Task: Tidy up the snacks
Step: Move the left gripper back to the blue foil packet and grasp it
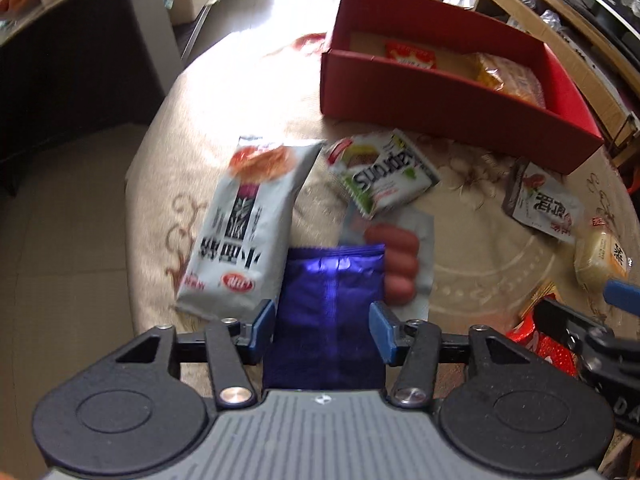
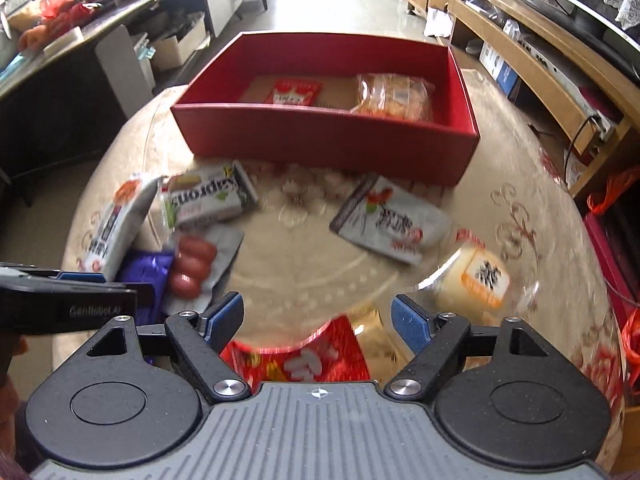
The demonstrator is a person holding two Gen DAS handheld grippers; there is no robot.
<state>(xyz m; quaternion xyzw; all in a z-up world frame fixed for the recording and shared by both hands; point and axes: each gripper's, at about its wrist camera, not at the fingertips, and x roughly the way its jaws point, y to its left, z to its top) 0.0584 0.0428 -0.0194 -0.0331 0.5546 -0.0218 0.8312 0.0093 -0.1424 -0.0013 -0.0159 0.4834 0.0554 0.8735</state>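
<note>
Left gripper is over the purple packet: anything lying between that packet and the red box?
Yes. Beyond the purple packet lie the sausage pack and the green-and-white Kaprons packet, both on the table between it and the red box. Lifting over them clears both.

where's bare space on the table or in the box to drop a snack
Free: table middle between the sausage pack and grey-white sachet; the red cardboard box's left floor beside the small red packet. Crowded: left cluster around the purple foil pouch.

My left hand-held gripper point(image 1: 323, 326) points steeply down, jaws partly apart; my right hand-held gripper point(image 2: 318, 316) tilts down too, jaws wide.
</note>
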